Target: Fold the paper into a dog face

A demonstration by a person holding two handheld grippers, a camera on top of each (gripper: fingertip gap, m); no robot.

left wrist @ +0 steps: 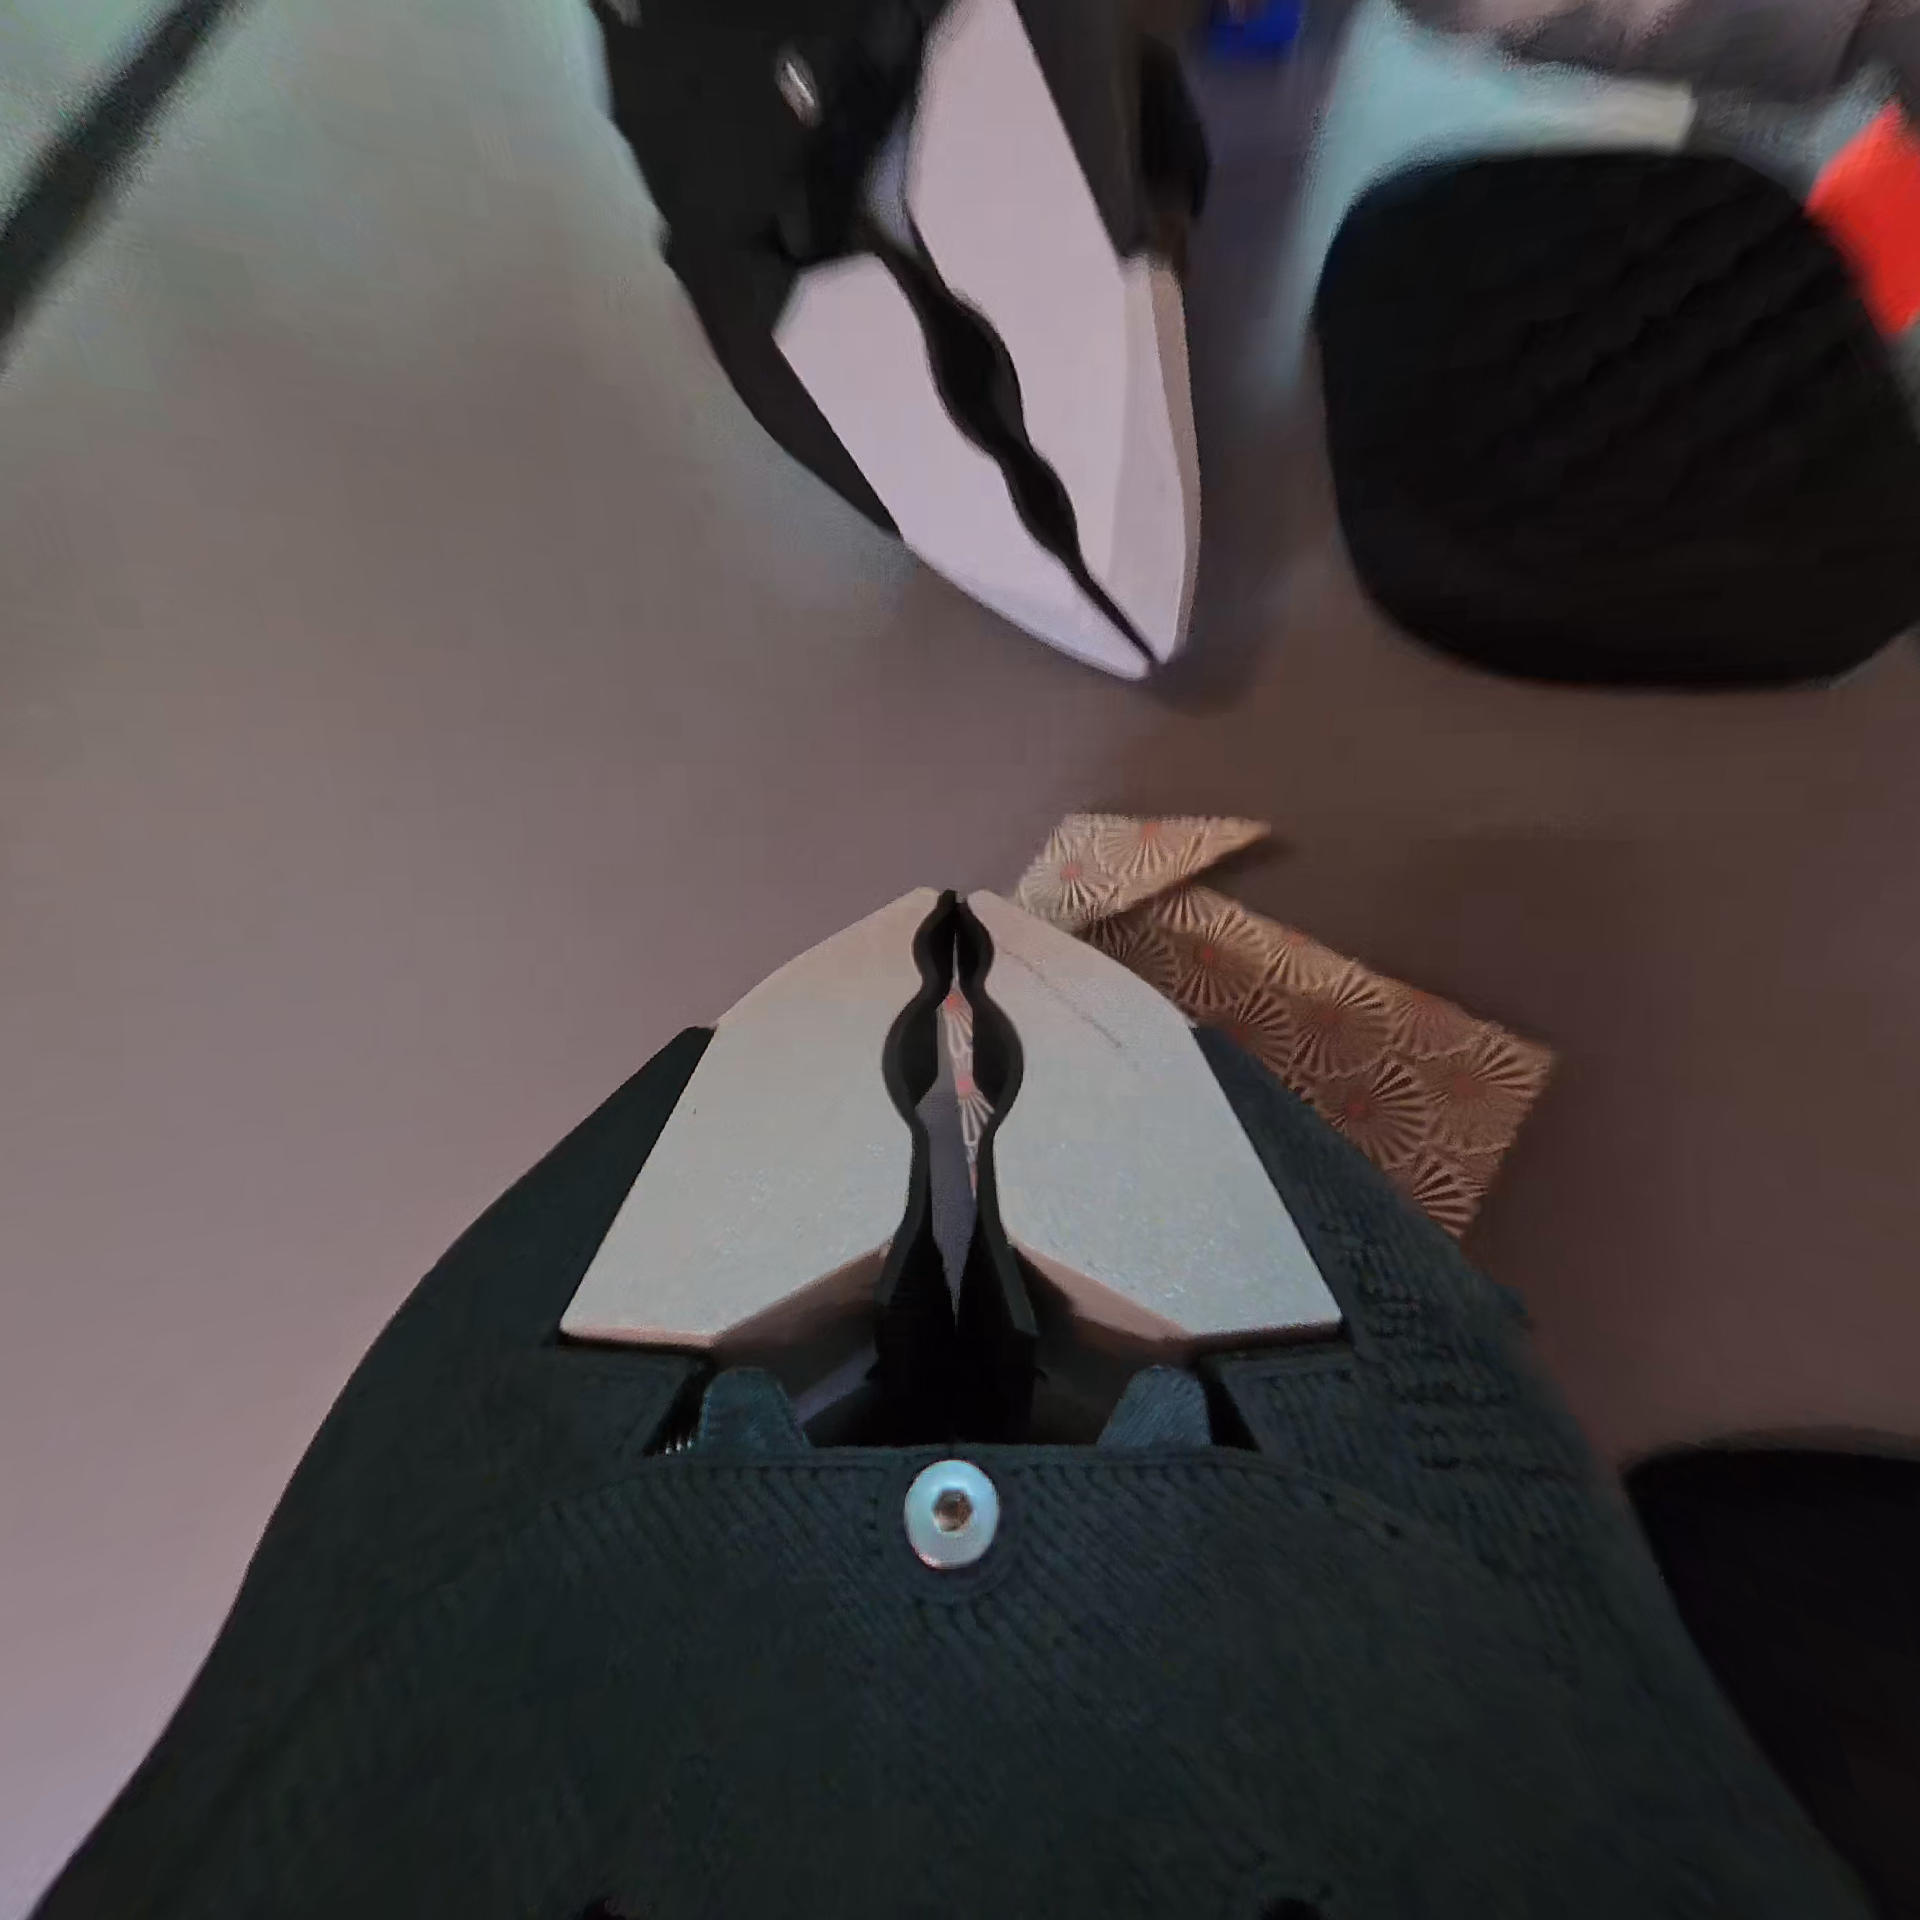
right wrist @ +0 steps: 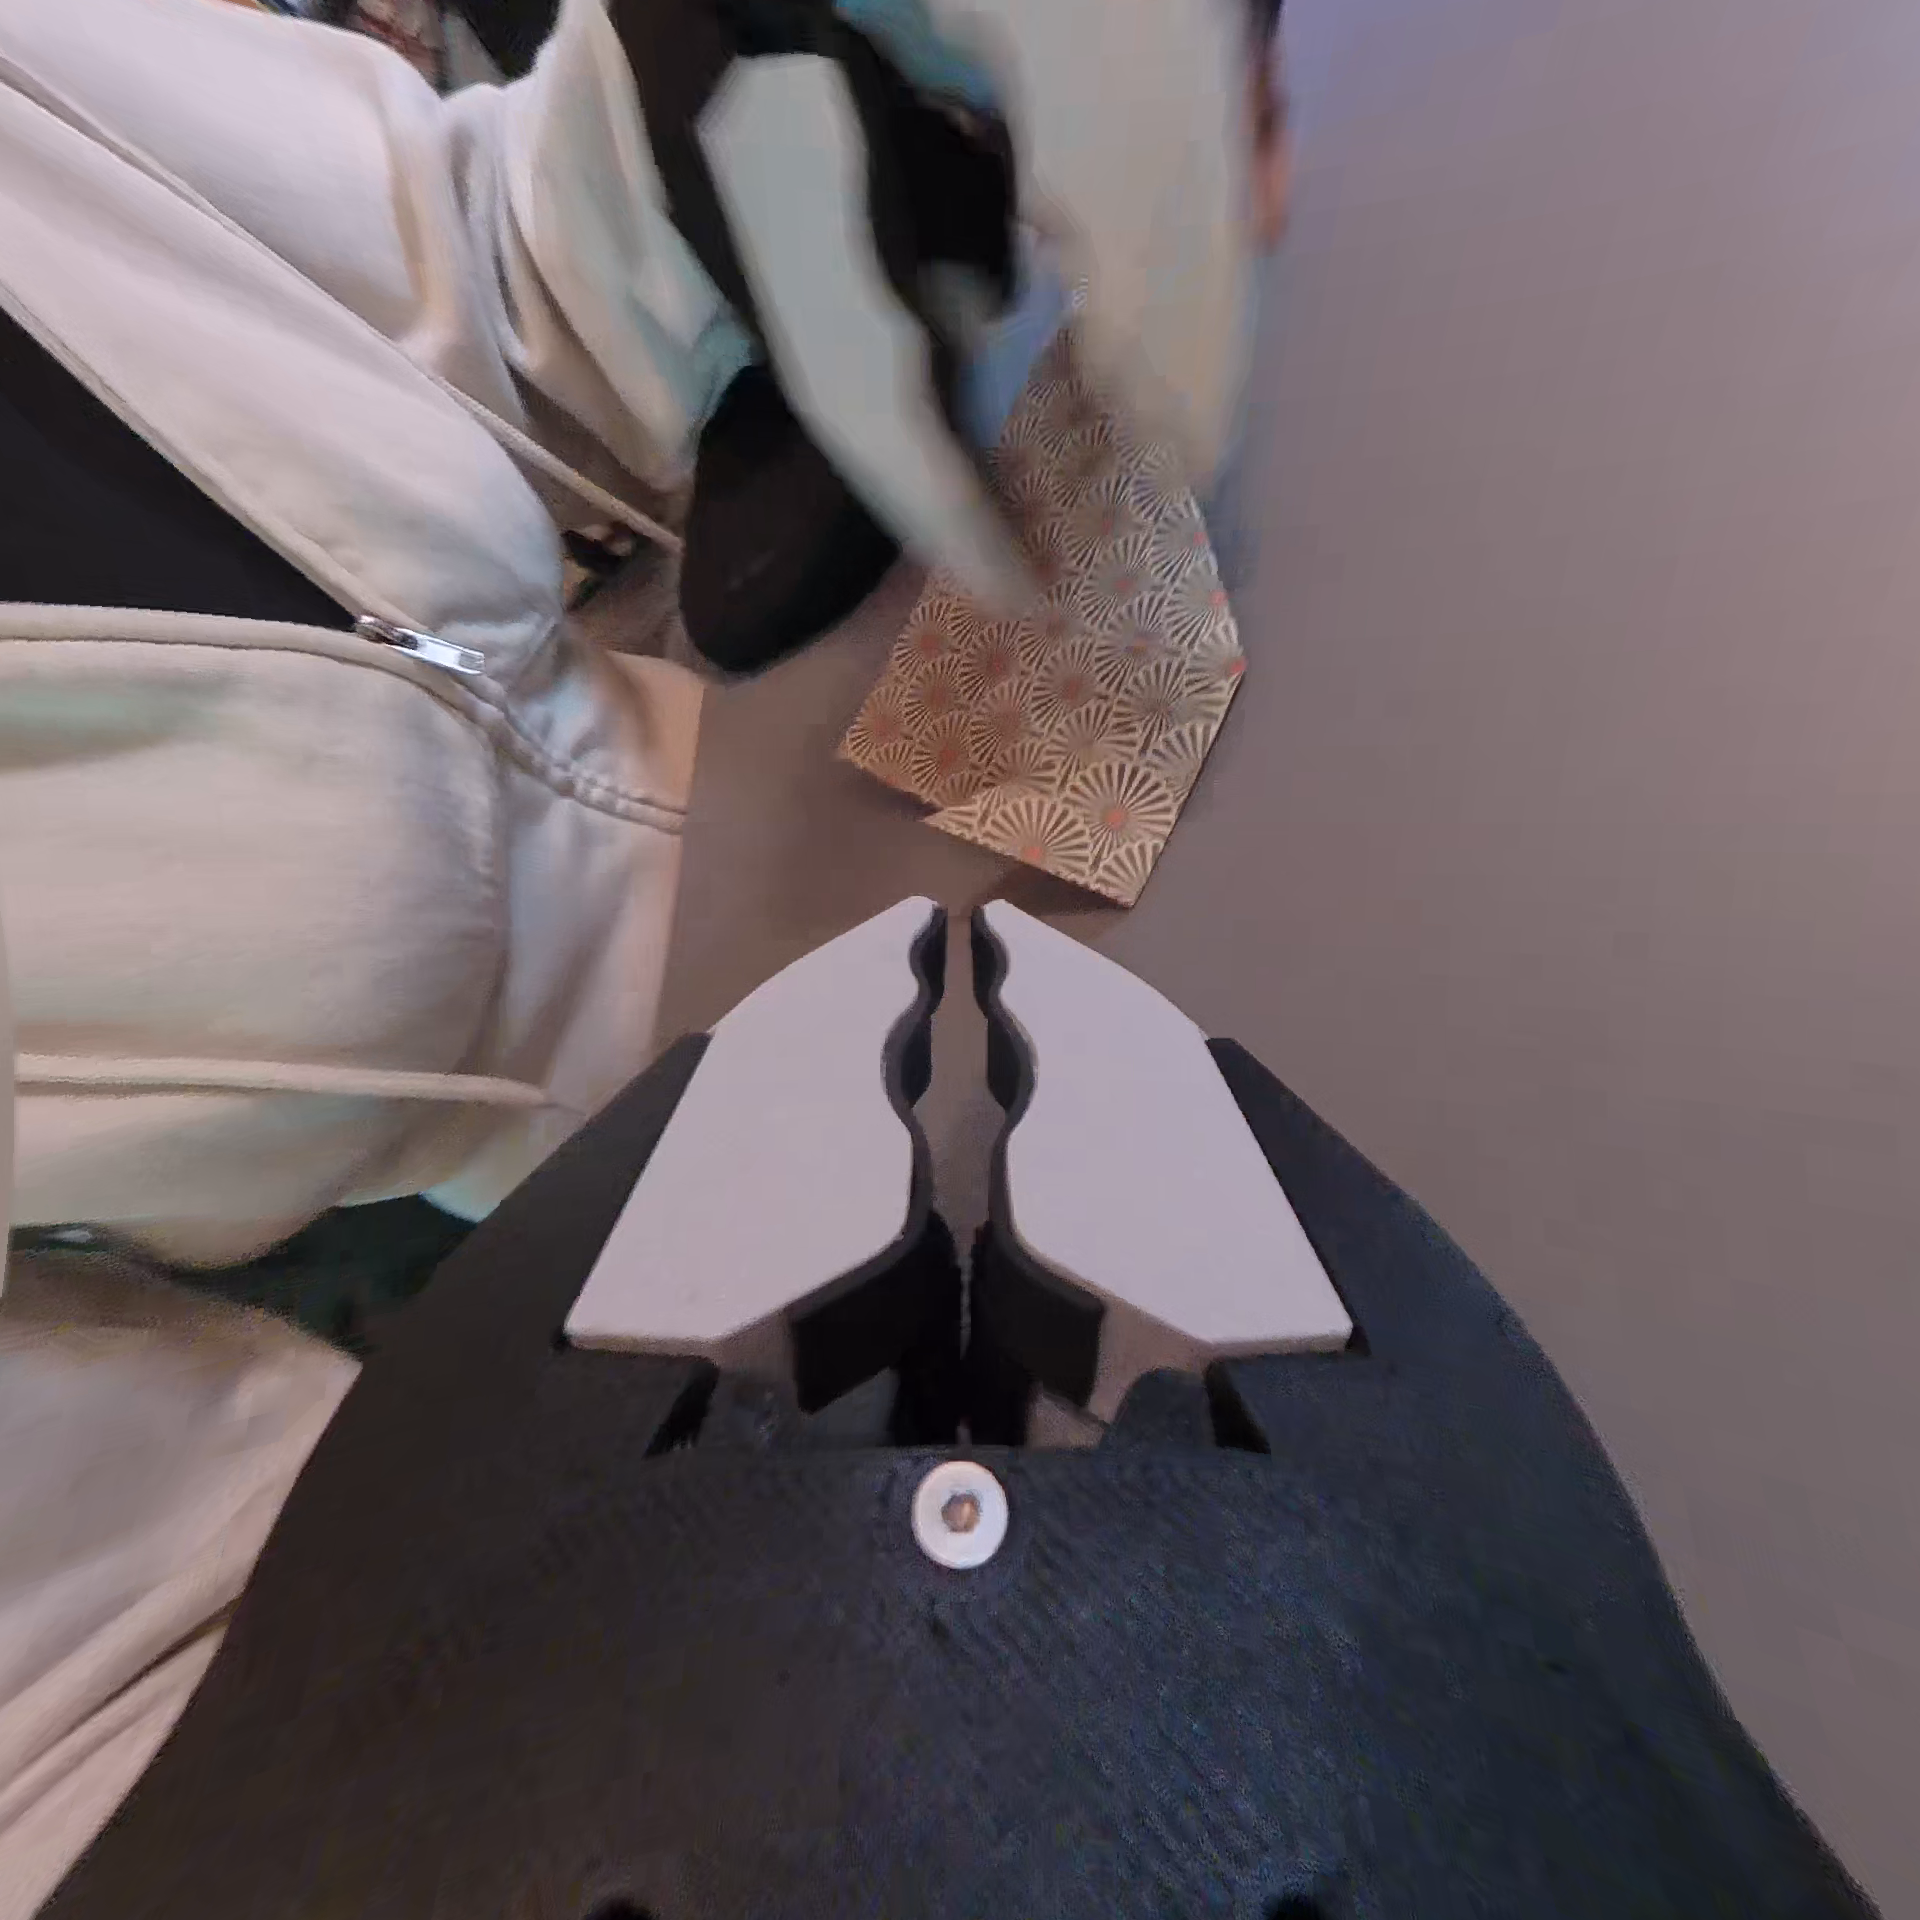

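Note:
The folded paper [left wrist: 1330,1029], tan with a fan pattern, lies on the grey-brown table [left wrist: 416,727]. My left gripper [left wrist: 951,904] is shut on the paper's near edge; a patterned strip shows in the gap between its fingers. My right gripper [left wrist: 1143,655] hangs blurred above and beyond the paper, its jaws together and empty. In the right wrist view the right gripper [right wrist: 961,914] sits just short of the paper's [right wrist: 1049,707] near corner, not touching it. The blurred left gripper [right wrist: 997,582] lies over the paper's far side.
A black chair seat [left wrist: 1621,416] stands beyond the table at the upper right. A person's beige zipped jacket [right wrist: 260,831] fills the left of the right wrist view, close to the table edge. A dark shape [left wrist: 1787,1662] sits at the lower right. One gripper's finger ends stand about 6 cm off the other's.

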